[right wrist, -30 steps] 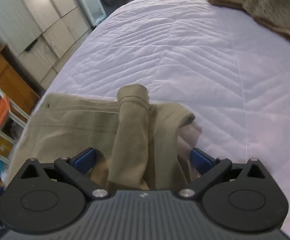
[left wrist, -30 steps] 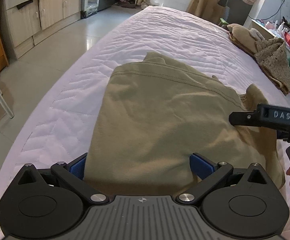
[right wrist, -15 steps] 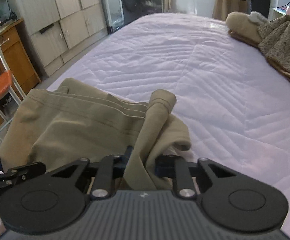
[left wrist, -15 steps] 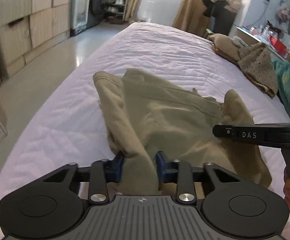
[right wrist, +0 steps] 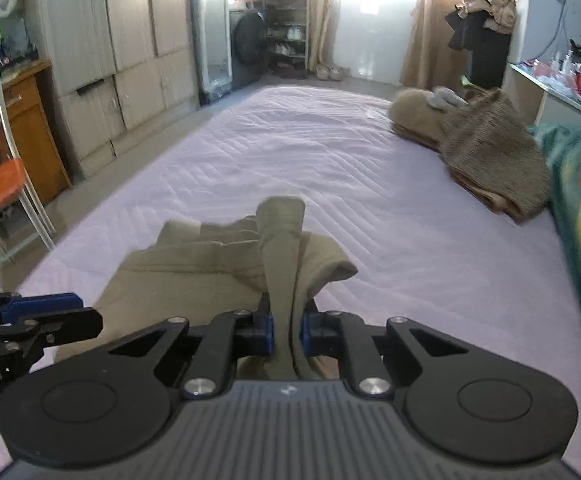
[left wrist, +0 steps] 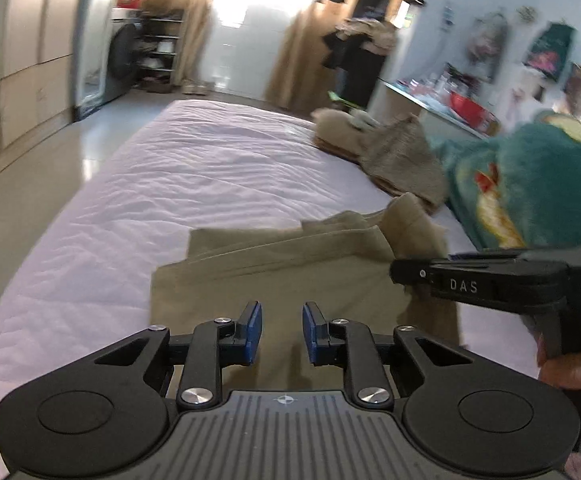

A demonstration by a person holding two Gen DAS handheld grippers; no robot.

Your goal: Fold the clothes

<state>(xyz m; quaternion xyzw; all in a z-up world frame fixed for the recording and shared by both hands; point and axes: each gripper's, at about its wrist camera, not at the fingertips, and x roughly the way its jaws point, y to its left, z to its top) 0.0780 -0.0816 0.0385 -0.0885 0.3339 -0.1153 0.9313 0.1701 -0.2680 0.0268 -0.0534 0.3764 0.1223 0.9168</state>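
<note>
The left claw (left wrist: 282, 332) stands narrow, its jaws having just been closing. The khaki garment (left wrist: 290, 264) fills the gap, but I cannot tell whether the pads bite. The garment lies at the near end of the bed (left wrist: 170, 200), matte woven cloth with stitched seams on a chevron-quilted lilac cover. The right claw (right wrist: 287, 330), also just closing, pinches a tube-shaped fold. Uneven lifting could skew the fold, and a thin bite might slip.

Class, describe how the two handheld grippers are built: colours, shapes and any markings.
Both grippers, left and right, are black, with blue pads, silver pivot screws, two round discs and a ribbed grey body. The right one's side reads "DAS".
</note>
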